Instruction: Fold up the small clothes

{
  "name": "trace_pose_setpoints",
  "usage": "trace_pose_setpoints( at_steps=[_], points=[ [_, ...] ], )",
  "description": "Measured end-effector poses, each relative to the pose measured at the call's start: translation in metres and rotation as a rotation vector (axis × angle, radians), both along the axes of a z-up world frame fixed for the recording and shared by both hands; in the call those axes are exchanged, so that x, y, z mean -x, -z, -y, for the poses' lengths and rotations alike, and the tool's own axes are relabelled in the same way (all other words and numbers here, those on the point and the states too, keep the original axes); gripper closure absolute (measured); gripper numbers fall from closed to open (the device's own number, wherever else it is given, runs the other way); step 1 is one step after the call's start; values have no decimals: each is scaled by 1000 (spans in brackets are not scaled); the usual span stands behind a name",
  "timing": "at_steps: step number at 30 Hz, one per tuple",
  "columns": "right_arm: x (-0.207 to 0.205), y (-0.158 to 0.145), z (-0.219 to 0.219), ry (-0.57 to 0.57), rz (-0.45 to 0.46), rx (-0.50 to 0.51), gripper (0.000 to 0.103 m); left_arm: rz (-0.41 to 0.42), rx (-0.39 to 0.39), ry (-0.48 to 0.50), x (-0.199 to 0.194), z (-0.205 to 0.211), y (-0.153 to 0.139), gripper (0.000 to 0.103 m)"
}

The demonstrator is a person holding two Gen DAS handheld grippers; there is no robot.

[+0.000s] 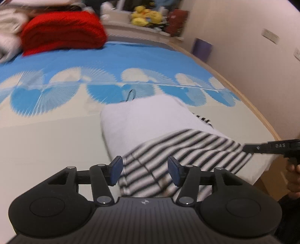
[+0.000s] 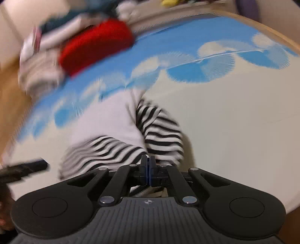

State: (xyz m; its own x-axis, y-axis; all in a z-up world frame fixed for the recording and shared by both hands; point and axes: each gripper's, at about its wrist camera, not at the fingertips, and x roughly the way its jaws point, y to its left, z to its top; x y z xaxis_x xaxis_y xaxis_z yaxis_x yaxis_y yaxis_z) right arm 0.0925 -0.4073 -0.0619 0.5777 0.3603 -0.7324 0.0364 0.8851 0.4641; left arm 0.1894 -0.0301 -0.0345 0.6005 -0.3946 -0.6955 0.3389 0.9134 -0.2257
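Observation:
A small garment (image 1: 150, 120), white with black-and-white striped parts (image 1: 180, 148), lies on the bed near its front edge. My left gripper (image 1: 145, 170) is open, its blue pads on either side of the striped fabric below it. My right gripper (image 2: 148, 165) is shut on the striped edge of the garment (image 2: 161, 135); in the left wrist view it (image 1: 249, 148) grips the garment's right edge. The left gripper shows blurred at the left of the right wrist view (image 2: 35, 165).
The bed has a blue and cream sheet (image 1: 112, 62). A folded red cloth (image 1: 61, 32) and pale clothes (image 1: 9, 37) lie at the far left. Yellow soft toys (image 1: 144, 15) sit beyond the bed. A wall (image 1: 243, 37) runs along the right.

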Motion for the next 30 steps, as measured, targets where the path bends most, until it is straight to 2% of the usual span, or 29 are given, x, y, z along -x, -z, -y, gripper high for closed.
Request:
trace_pose_setpoints(
  at_steps=[2,3,5,7,8,9,11,13,14,15,16,17,19,21,23,25,26,28,30],
  points=[
    [9,13,22,60,-89,-50,103,6,-10,39,-10,11,-1,42],
    [12,19,25,62,-131,-25,103,-7,-2,64,-15,15,2,41],
    [15,34,20,14,-207,69,103,-82,-18,124,-21,27,23,27],
    [17,50,13,-30,-268,128,103,-190,-142,173,-23,43,60,18],
    [16,55,8,-47,-289,160,103,-216,-202,172,-22,48,70,18],
    [14,58,4,-61,-298,182,103,-209,-211,164,-22,49,69,18],
    [11,58,-2,-67,-301,192,103,-170,-164,152,-21,46,51,22],
    [7,56,-8,-68,-301,225,103,-107,-59,148,-13,34,32,22],
    [6,56,-12,-75,-304,240,103,-112,-33,159,-10,34,34,22],
    [6,57,-16,-85,-305,257,103,-161,-84,191,-10,41,46,22],
    [5,57,-20,-102,-304,283,103,-208,-204,222,-9,51,65,20],
    [8,58,-22,-119,-303,307,103,-220,-282,236,-7,55,80,14],
    [6,57,-23,-135,-311,323,103,-250,-250,191,-11,53,78,16],
    [6,53,-24,-136,-305,332,102,-229,-202,176,-10,46,60,18],
    [0,42,-23,-118,-284,284,98,-179,-202,192,-6,37,43,18],
    [-7,27,-19,-86,-216,242,79,-142,-187,196,-5,27,27,18],
    [-10,15,-15,-60,-155,217,66,-130,-172,182,-10,21,20,18],
    [-18,-3,-8,-8,-57,164,62,-133,-130,143,-28,6,10,18],
    [-35,-9,-6,35,-1,80,58,-152,-79,105,-52,-4,3,18]
  ],
)
